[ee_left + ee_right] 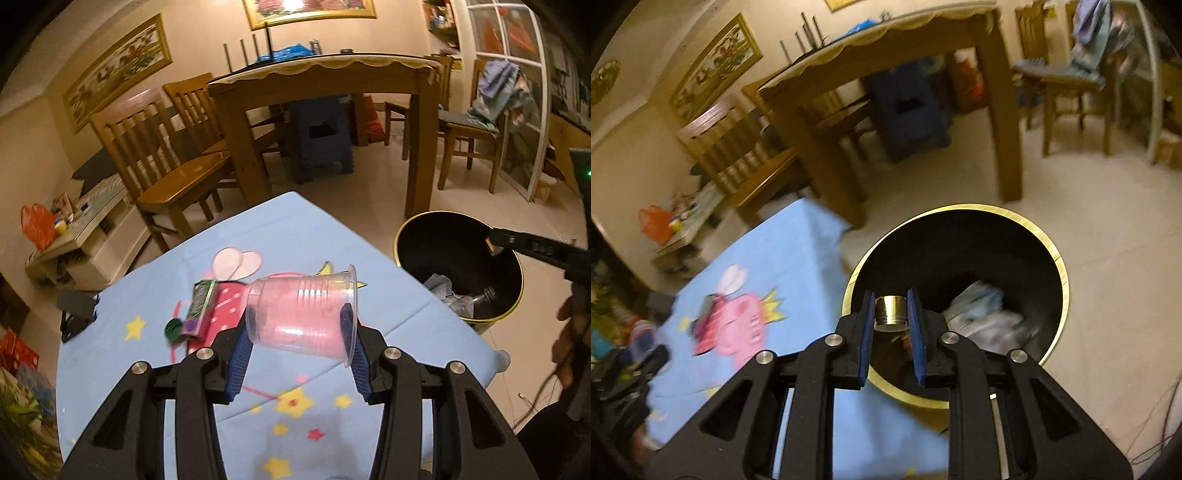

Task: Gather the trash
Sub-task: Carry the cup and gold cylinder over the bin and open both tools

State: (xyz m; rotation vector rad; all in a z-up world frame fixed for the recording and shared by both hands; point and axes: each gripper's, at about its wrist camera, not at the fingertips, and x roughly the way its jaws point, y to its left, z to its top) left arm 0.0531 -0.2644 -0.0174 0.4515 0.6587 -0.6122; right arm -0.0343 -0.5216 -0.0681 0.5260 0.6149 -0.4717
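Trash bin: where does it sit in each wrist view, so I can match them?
Left wrist: black trash bin with gold rim, right of centre, beside the blue table; right gripper reaches over it.
Right wrist: fills lower centre, directly beyond the fingertips.
Shared landmark: wooden dining table.

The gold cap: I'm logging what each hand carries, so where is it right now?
The gold cap sits clamped in the right gripper, over the black bin beside the table.
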